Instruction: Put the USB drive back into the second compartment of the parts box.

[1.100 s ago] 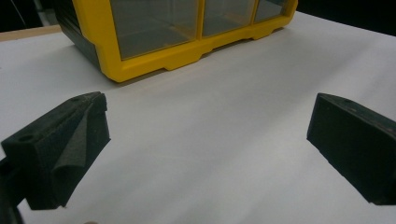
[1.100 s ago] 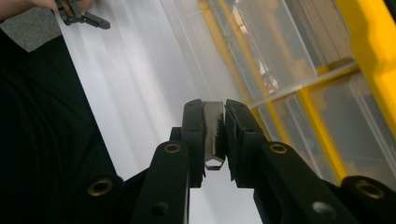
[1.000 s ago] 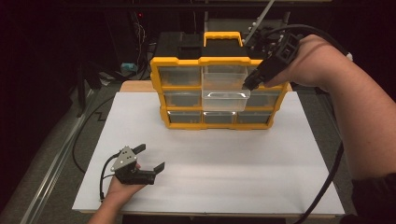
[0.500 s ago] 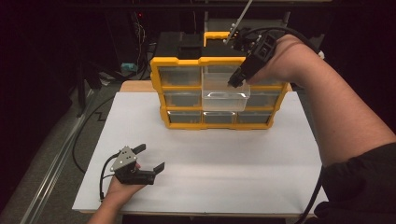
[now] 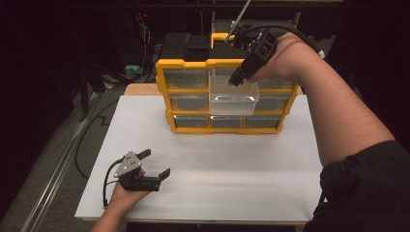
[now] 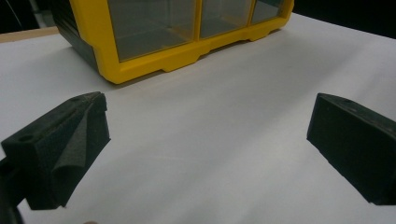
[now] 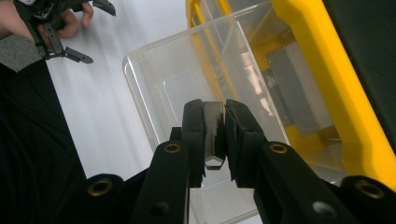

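Note:
A yellow-framed drawer organizer [image 5: 186, 63] stands at the back of the white mat; its front also shows in the left gripper view [image 6: 140, 70]. Its clear middle drawer [image 5: 233, 99] is pulled out. My right gripper [image 5: 235, 81] points down over that drawer's open top. In the right gripper view the jaws [image 7: 215, 105] are shut on a small dark shiny piece [image 7: 214, 135] above the clear drawer [image 7: 187, 70]. My left gripper [image 5: 155, 163] rests on the mat near the front left, open, with bare mat between its pads [image 6: 70, 140].
The white mat [image 5: 241, 164] covers the table. A black case with a yellow handle [image 5: 193, 46] sits behind the organizer. Cables hang off the table's left side [image 5: 92, 140]. The person's right forearm [image 5: 333, 106] reaches across the mat's right part.
My right gripper has moved left along the organizer's top, from the drawer's right end to over its opening. The left gripper has stayed put.

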`<state>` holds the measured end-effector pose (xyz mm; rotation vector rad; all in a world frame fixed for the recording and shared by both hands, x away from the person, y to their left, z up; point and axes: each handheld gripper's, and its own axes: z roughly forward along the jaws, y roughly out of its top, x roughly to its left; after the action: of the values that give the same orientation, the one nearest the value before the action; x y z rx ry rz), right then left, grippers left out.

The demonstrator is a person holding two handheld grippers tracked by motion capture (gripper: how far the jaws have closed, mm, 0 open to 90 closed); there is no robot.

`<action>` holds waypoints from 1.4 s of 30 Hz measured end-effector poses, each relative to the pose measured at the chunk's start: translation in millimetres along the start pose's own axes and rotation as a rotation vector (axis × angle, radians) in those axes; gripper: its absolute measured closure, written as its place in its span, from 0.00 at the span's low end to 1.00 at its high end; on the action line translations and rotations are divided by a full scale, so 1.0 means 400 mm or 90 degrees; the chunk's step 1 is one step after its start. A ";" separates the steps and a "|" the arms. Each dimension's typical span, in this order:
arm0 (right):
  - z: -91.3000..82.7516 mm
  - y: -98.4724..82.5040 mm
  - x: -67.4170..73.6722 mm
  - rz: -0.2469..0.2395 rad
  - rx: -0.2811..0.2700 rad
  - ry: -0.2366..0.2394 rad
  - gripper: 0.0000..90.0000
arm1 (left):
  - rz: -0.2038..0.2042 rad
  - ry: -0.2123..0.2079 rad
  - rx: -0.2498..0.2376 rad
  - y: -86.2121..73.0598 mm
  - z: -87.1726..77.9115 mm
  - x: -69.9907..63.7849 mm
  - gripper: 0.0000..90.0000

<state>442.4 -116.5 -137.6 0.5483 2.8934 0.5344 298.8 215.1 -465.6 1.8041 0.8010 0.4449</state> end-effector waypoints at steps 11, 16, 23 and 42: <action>0.061 -0.011 -0.014 -0.005 0.020 0.012 0.89 | 0.002 -0.004 -0.002 0.000 -0.001 -0.002 0.00; 0.055 -0.003 -0.013 -0.012 0.009 0.015 0.89 | -0.001 -0.003 -0.004 0.000 -0.001 0.000 0.00; 0.041 -0.009 -0.016 -0.004 -0.006 0.008 0.83 | 0.000 -0.004 -0.003 0.000 -0.002 0.001 0.00; -0.052 -0.122 0.012 0.039 0.003 -0.032 0.40 | 0.002 -0.002 0.005 -0.001 0.002 -0.002 0.00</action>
<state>417.8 -163.7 -136.6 0.6444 2.8388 0.5145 298.6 214.3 -466.0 1.8141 0.7983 0.4408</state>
